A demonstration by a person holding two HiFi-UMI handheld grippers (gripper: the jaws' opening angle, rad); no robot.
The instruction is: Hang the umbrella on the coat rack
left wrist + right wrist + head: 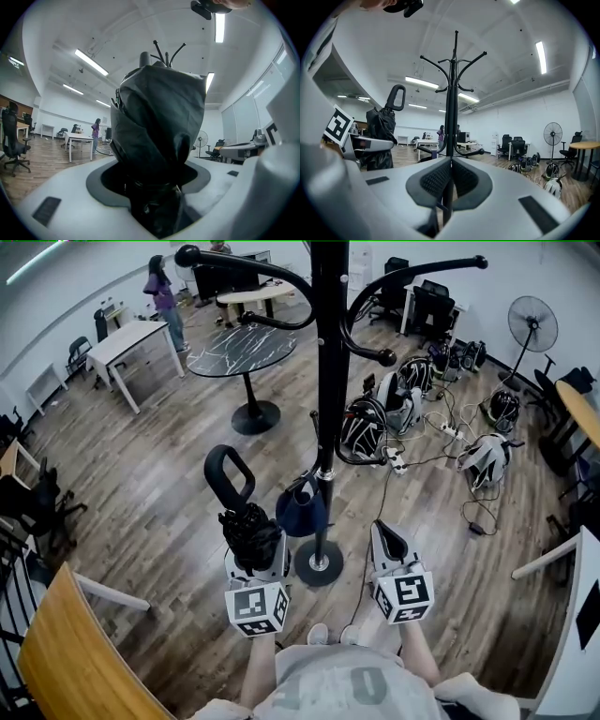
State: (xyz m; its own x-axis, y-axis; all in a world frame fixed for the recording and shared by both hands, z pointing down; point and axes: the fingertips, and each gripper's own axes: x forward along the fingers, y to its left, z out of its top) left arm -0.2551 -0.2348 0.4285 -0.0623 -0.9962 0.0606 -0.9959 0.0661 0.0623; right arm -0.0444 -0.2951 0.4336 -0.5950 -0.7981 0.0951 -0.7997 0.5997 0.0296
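Observation:
A folded black umbrella (246, 521) with a loop handle (229, 474) stands upright in my left gripper (253, 554), which is shut on its bundled canopy. In the left gripper view the umbrella (159, 122) fills the space between the jaws of the left gripper (157, 185). The black coat rack (328, 381) rises just right of it, with curved hooks (234, 263) at the top and a round base (319, 563). My right gripper (388, 542) is shut and holds nothing, to the right of the base. In the right gripper view the right gripper (449, 180) points at the coat rack (451, 93), with the umbrella (380, 124) at its left.
A dark blue item (300, 507) hangs low on the rack pole. A round dark table (239, 348) stands behind the rack. Helmets and cables (398, 413) litter the floor at the right. A wooden tabletop (70, 652) lies at lower left, and a person (164, 292) stands far off.

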